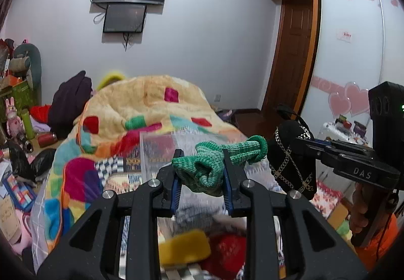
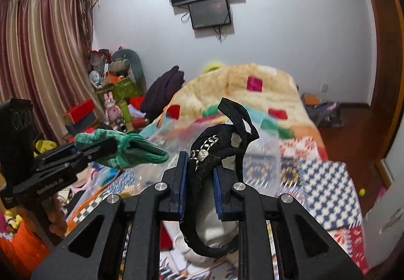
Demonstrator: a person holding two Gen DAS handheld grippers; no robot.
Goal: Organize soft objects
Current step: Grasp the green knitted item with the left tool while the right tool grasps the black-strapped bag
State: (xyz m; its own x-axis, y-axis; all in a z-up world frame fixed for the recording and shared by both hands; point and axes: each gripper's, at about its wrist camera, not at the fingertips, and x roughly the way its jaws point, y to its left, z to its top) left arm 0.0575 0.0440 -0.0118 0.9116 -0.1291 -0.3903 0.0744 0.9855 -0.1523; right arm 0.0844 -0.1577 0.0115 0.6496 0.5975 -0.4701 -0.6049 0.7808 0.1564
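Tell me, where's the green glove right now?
The green glove is pinched in the left gripper, held up above the bed, just left of the black cloth in the right gripper.

- The left hand-held gripper (image 1: 202,169) is raised and pointing forward, its blue-padded fingers (image 1: 176,179) closed on a green knit (image 1: 209,166).
- The right hand-held gripper (image 2: 199,171) is likewise raised, its fingers (image 2: 182,179) clamped on a black piece (image 2: 214,148).
- Seen from the left wrist, the right hand-held gripper (image 1: 300,141) sits just to the right, level with the left, tips near each other.
- A bare hand (image 1: 363,209) grips the right handle; an orange sleeve (image 1: 378,242) shows below it.
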